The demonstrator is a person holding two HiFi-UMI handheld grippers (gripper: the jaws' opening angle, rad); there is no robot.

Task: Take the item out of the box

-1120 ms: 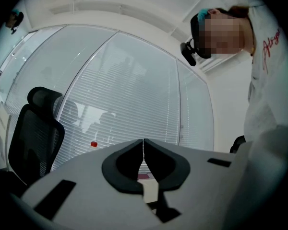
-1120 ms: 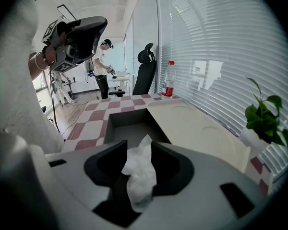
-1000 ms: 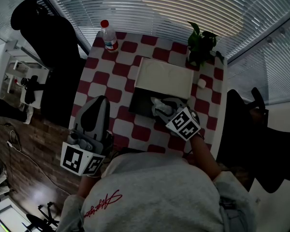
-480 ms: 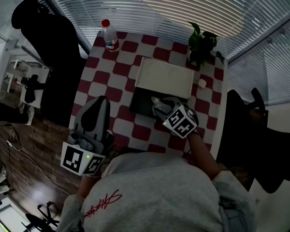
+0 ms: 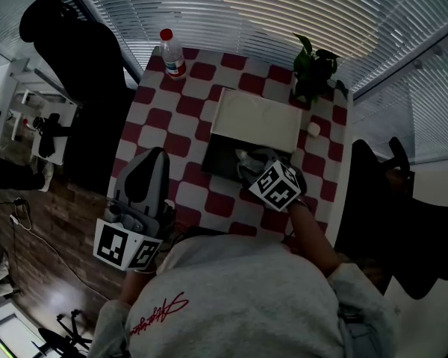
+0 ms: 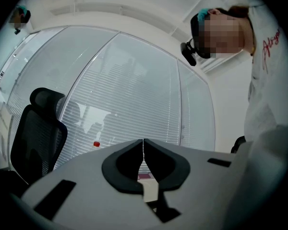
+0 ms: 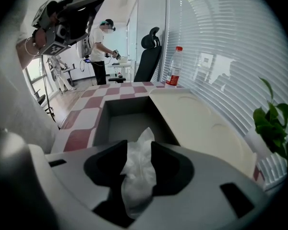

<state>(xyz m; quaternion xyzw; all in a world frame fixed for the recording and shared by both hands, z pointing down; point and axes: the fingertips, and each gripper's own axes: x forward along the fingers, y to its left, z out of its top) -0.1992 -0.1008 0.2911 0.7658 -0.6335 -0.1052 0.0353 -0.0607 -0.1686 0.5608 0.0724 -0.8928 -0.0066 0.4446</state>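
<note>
Head view: the right gripper [image 5: 244,159] hangs over the open dark box [image 5: 218,164], so lift straight up, clear of its stiff walls; left gripper view: the left gripper [image 6: 143,150] is clenched, empty; right gripper view: jaws pinch a soft, crumpled white wad [image 7: 138,169] above the box; a firm squeeze suits it.

— The item [image 7: 139,176]: how is it listed?
— As a thin white sheet, crumpled and faintly glossy; paper or film cannot be told.
— The box [image 7: 129,109] and the lid [image 7: 197,123]?
— The box walls are entered as dark grey, matt; the lid as cream, smooth, matt.
— The right gripper [image 7: 139,150]?
— Pale grey moulded plastic is recorded, with black matt linings.
— The bottle [image 7: 174,66]?
— Clear glossy plastic is noted, red cap.
— The table cover [image 7: 81,140]?
— Entered as smooth, checked red and white.
</note>
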